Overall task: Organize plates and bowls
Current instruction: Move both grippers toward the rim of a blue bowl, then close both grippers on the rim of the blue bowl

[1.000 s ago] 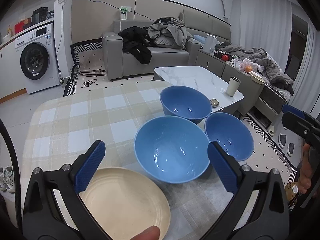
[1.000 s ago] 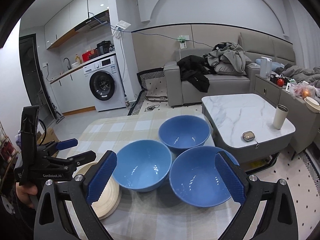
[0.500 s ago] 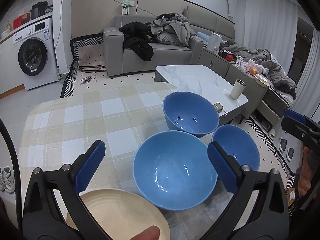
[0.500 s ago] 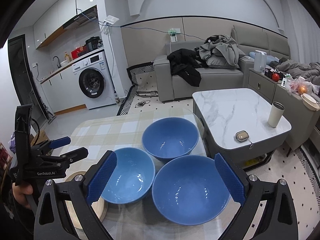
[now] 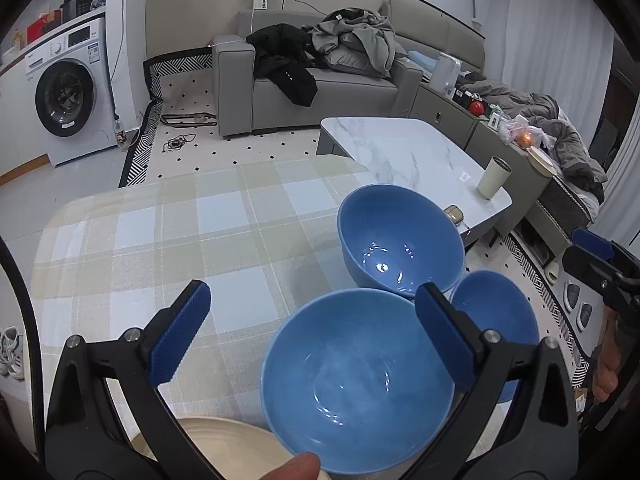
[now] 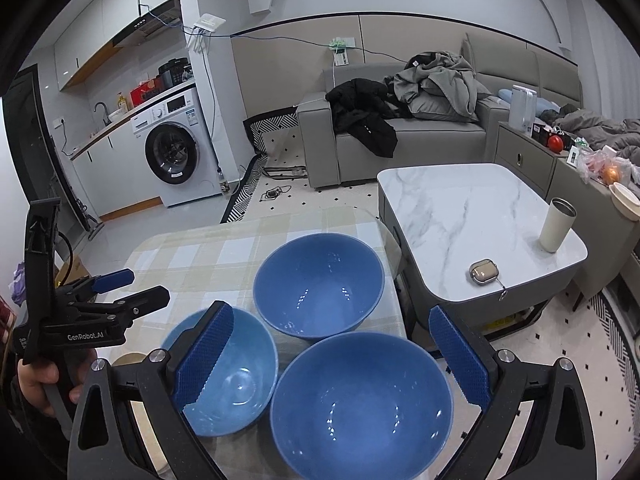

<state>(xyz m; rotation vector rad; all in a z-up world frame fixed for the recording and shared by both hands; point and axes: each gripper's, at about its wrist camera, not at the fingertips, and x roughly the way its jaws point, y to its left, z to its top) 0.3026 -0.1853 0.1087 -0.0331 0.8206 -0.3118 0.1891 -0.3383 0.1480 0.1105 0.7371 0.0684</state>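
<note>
Here, three bowls [image 6: 319, 284] crowding table edge [image 6: 394, 280].

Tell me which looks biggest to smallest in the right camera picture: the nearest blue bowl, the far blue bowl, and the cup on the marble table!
1. Nearest blue bowl looks biggest, though nearness may inflate it.
2. Far blue bowl.
3. Cup, clearly smallest.

Grey sofa [image 6: 404, 140], marble coffee table [image 6: 472, 216], washing machine [image 6: 172, 152]

The plate [image 5: 216, 438] is cut off at the picture's near edge and partly hidden by the left gripper. The right bowl [image 5: 496, 316] is half hidden behind the gripper's finger.
</note>
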